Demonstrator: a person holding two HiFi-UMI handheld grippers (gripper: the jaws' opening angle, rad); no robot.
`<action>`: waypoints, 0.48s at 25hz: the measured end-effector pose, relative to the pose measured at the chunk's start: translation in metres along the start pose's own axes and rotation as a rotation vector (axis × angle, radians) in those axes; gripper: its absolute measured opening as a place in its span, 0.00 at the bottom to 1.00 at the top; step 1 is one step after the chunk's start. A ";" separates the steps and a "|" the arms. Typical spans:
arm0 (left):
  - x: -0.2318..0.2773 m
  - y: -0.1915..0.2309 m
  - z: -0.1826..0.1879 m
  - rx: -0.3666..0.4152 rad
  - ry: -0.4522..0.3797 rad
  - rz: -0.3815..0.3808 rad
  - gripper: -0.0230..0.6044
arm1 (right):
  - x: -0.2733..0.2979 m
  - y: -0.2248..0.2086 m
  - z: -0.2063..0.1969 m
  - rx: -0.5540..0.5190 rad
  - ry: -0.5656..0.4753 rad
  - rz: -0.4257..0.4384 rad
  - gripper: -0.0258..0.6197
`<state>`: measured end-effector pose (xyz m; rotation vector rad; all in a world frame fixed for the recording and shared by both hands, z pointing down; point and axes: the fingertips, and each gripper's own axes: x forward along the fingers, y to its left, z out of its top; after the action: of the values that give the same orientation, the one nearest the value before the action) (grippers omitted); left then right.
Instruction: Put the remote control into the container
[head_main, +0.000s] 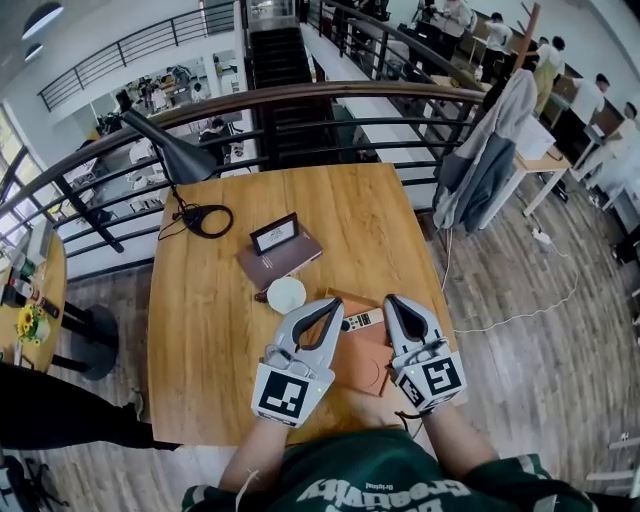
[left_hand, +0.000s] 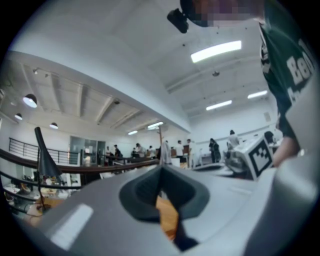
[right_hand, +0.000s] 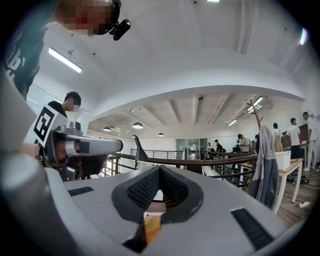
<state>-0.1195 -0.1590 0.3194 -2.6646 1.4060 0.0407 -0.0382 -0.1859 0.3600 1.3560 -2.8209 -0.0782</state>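
The remote control (head_main: 362, 321), a small pale bar with dark buttons, lies at the far edge of a flat orange-brown container (head_main: 368, 365) near the table's front edge. In the head view it shows in the gap between my two grippers. My left gripper (head_main: 336, 302) (left_hand: 161, 168) is just left of it, shut with nothing between its jaws. To the remote's right is my right gripper (head_main: 390, 299) (right_hand: 160, 168), also shut and empty. Both point level, away from me. The grippers hide part of the container.
A white round cup (head_main: 286, 294) stands just left of the left gripper's tip. Behind it lie a brown book (head_main: 285, 262) with a small framed card (head_main: 274, 233). A black desk lamp (head_main: 170, 150) and coiled cable (head_main: 207, 219) are at the back left. A railing (head_main: 330, 95) runs behind the wooden table (head_main: 200, 330).
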 end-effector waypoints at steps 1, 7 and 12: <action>-0.002 0.001 0.001 -0.001 -0.001 -0.001 0.03 | 0.000 0.003 0.001 -0.008 0.001 0.001 0.07; -0.011 0.008 0.001 0.000 0.002 -0.018 0.03 | -0.001 0.015 -0.001 -0.008 0.008 -0.014 0.07; -0.021 0.008 -0.001 0.026 -0.003 -0.050 0.03 | -0.001 0.024 -0.009 -0.007 0.013 -0.042 0.07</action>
<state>-0.1376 -0.1463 0.3215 -2.6759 1.3290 0.0206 -0.0561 -0.1707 0.3701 1.4088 -2.7796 -0.0799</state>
